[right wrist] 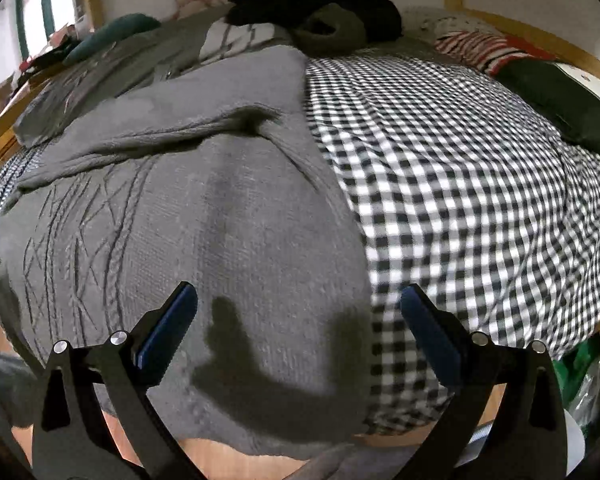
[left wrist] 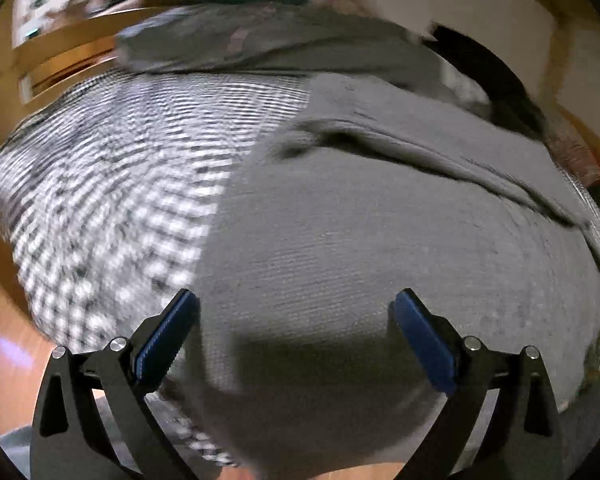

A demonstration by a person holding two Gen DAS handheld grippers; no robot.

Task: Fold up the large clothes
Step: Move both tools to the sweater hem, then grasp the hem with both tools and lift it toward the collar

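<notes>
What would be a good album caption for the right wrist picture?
Open right tongs hover over a grey cable-knit sweater spread on a black-and-white checked bedcover.

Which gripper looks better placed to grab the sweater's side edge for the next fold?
Right, probably. The open right gripper straddles the grey sweater's side edge on the checkered bedcover; the open left gripper hovers over plain sweater body.
</notes>
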